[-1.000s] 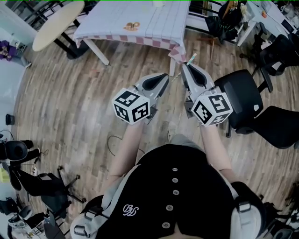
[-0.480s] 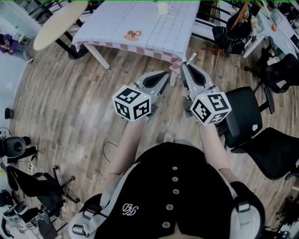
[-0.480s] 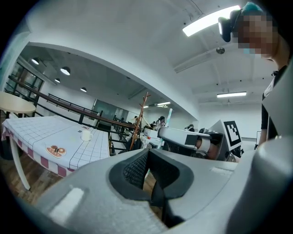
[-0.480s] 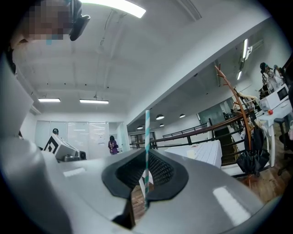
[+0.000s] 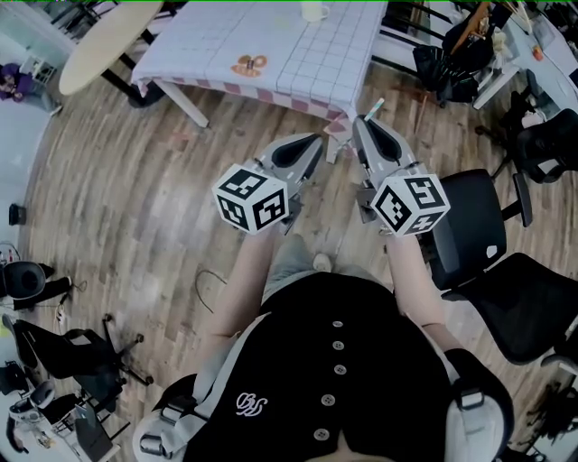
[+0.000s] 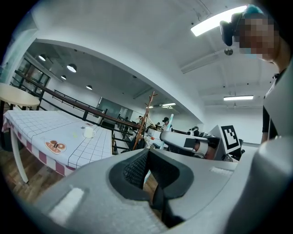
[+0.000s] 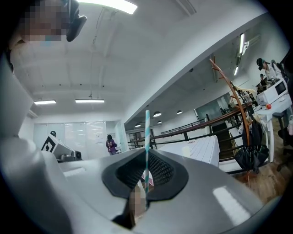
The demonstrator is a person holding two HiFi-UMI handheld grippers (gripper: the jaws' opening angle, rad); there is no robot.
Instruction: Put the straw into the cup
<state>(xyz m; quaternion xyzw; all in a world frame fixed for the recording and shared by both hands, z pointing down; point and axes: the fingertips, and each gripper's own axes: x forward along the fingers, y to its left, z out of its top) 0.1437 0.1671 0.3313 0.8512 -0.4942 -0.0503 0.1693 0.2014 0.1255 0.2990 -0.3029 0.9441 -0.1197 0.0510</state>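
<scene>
A white cup stands at the far edge of the table with the checked cloth, well ahead of both grippers. My right gripper is shut on a teal-and-white striped straw, whose end sticks up past the jaw tips. In the right gripper view the straw stands upright between the jaws of the right gripper, with the cup small behind it. My left gripper is shut and holds nothing. The left gripper view shows the cup on the table and the straw.
Black office chairs stand close on the right. A round pale table is at the upper left. A brown printed patch lies on the cloth. A table leg slants down at the near left corner. Wooden floor lies between me and the table.
The table and cup have slid further into the head view, so I stand nearer to them. Both grippers keep their pose, the straw still in the right one.
</scene>
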